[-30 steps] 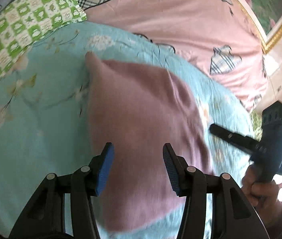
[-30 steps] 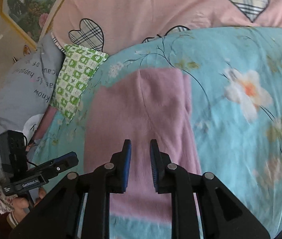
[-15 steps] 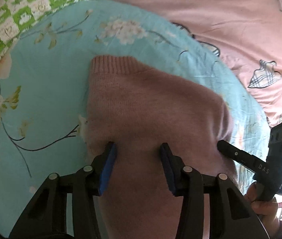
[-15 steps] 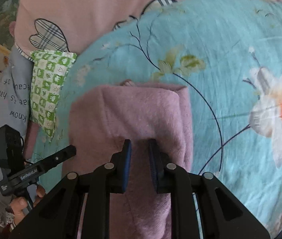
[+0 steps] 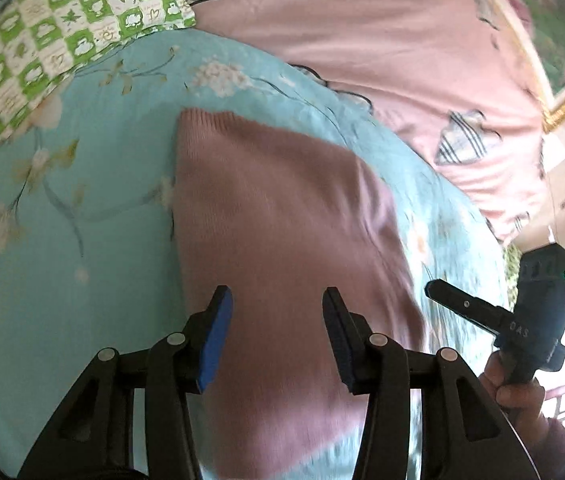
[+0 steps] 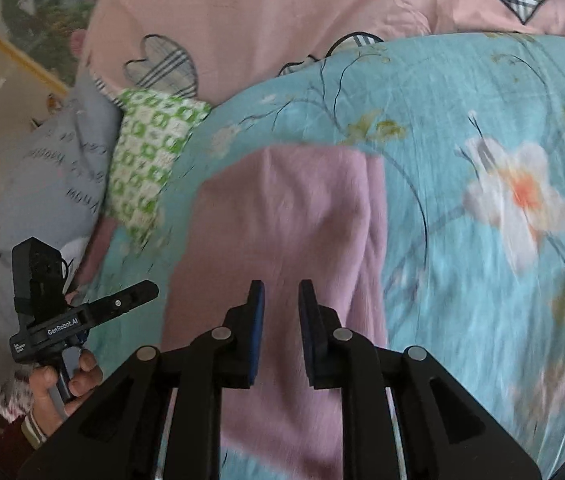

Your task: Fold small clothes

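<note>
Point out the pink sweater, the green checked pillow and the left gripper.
pink sweater [image 5: 282, 208], left wrist view, middle of the knit.
green checked pillow [image 5: 62, 32], left wrist view, its top face.
left gripper [image 5: 276, 320], left wrist view, midway between its fingertips.

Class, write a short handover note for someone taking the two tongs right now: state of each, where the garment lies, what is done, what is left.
Left tongs: open, above the pink sweater, nothing held.
Right tongs: narrow gap, nothing pinched, also over the sweater.
Sweater: lies folded into a long strip on the blue floral quilt, ribbed edge at the far end.
Done: sides appear folded in.
Left: probably fold it across its length, then tidy.
</note>
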A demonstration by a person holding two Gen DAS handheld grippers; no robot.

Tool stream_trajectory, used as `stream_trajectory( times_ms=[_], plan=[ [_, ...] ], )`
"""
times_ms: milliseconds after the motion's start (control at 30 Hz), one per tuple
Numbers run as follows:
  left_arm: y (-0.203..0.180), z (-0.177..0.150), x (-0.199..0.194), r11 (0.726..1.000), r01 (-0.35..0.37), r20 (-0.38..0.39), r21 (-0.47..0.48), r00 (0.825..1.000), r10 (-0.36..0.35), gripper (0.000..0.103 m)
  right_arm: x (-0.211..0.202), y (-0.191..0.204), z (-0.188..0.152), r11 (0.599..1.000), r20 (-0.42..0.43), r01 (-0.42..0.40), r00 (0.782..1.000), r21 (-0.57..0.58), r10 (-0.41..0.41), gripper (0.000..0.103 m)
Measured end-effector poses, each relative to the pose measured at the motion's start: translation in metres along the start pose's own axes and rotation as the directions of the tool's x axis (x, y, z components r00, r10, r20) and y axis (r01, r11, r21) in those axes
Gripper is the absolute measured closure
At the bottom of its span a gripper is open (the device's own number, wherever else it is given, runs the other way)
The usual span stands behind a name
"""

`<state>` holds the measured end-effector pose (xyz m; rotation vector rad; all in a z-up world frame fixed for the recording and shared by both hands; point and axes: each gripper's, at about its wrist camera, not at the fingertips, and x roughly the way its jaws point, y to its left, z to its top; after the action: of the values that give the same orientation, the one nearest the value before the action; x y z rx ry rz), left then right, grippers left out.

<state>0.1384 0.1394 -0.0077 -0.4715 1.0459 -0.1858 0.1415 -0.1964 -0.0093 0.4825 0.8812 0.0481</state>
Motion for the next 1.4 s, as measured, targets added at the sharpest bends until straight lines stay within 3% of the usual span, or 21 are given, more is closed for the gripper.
stream_trajectory(
  times_ms=[200, 267, 400, 500, 633, 767, 800, 933, 1100, 1200, 1400],
  plan=[
    [-0.009, -0.062, 0.001, 0.994, 0.109, -0.113, -0.003, 0.988, -0.109, 0.056, -0.005, -0.007, -0.054, 0.998, -0.054, 0.063, 0.997, 0.018, -0.061, 0.084],
    [-0.012, -0.077, 0.010, 0.996, 0.074, -0.152, 0.041, 0.986, -0.067, 0.056, 0.001, -0.020, -0.066, 0.990, -0.084, 0.133, 0.988, 0.049, -0.129, 0.084],
    [-0.007, -0.091, 0.034, 0.996, 0.012, -0.198, 0.089, 0.980, 0.006, 0.061, 0.010, -0.032, -0.071, 0.988, -0.081, 0.145, 0.987, 0.057, -0.141, 0.084],
    [-0.013, -0.091, 0.025, 0.995, 0.007, -0.171, 0.099, 0.985, 0.010, 0.058, 0.006, -0.027, -0.072, 0.987, -0.068, 0.153, 0.986, 0.045, -0.150, 0.084],
    [-0.016, -0.099, -0.002, 0.996, 0.003, -0.111, 0.089, 0.994, 0.007, 0.041, -0.021, -0.012, -0.081, 0.990, -0.034, 0.135, 0.990, 0.034, -0.134, 0.082],
    [-0.015, -0.116, -0.030, 0.995, -0.043, -0.046, 0.088, 0.998, 0.047, 0.036, -0.055, 0.004, -0.100, 0.990, 0.027, 0.139, 0.990, -0.009, -0.139, 0.051],
    [-0.014, -0.122, -0.037, 0.993, -0.065, -0.028, 0.096, 0.997, 0.068, 0.034, -0.063, 0.009, -0.106, 0.989, 0.051, 0.144, 0.989, -0.025, -0.142, 0.048],
    [-0.012, -0.141, -0.047, 0.977, -0.149, 0.006, 0.150, 0.989, 0.150, 0.030, -0.080, 0.023, -0.128, 0.982, 0.077, 0.177, 0.982, -0.068, -0.172, 0.045],
    [-0.002, -0.174, -0.050, 0.959, -0.196, -0.015, 0.205, 0.979, 0.203, 0.030, -0.080, 0.035, -0.160, 0.963, 0.064, 0.236, 0.971, -0.132, -0.230, 0.040],
    [0.005, -0.192, -0.050, 0.942, -0.240, -0.016, 0.235, 0.968, 0.251, 0.030, -0.074, 0.038, -0.183, 0.950, 0.035, 0.270, 0.963, -0.157, -0.268, 0.031],
    [0.004, -0.216, -0.060, 0.904, -0.316, 0.052, 0.289, 0.948, 0.315, 0.030, -0.055, 0.046, -0.223, 0.914, -0.045, 0.334, 0.935, -0.229, -0.353, 0.028]
  ],
)
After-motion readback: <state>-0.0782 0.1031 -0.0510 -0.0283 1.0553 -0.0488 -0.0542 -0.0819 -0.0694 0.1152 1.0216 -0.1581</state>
